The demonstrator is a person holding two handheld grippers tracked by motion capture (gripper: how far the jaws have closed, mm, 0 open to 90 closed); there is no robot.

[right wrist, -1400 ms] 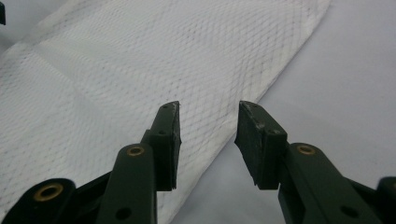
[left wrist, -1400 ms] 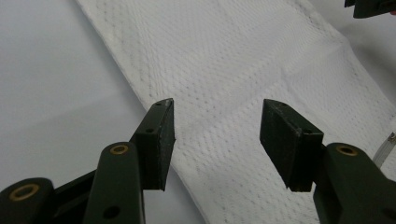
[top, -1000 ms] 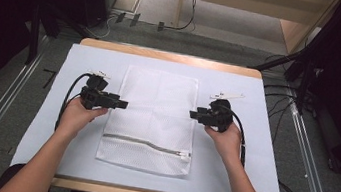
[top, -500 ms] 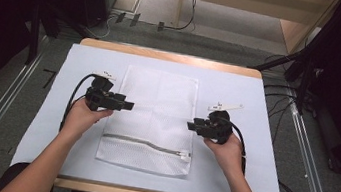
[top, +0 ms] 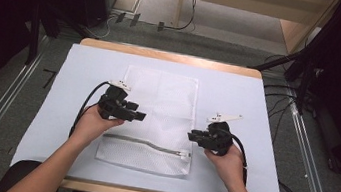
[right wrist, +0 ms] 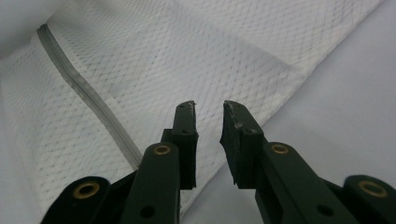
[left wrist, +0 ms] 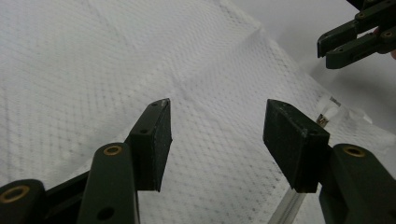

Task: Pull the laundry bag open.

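A white mesh bag (top: 155,119) lies flat on the light sheet (top: 238,100) covering the tabletop (top: 174,56), long axis running away from the person, zipper (top: 146,145) crossing its near end with the pull toward the right. Whether anything is inside cannot be told. The left gripper (top: 139,117) hovers over the bag's left half, jaws wide apart with mesh between them. The right gripper (top: 192,135) sits at the bag's right edge, jaws narrowly parted, holding nothing.
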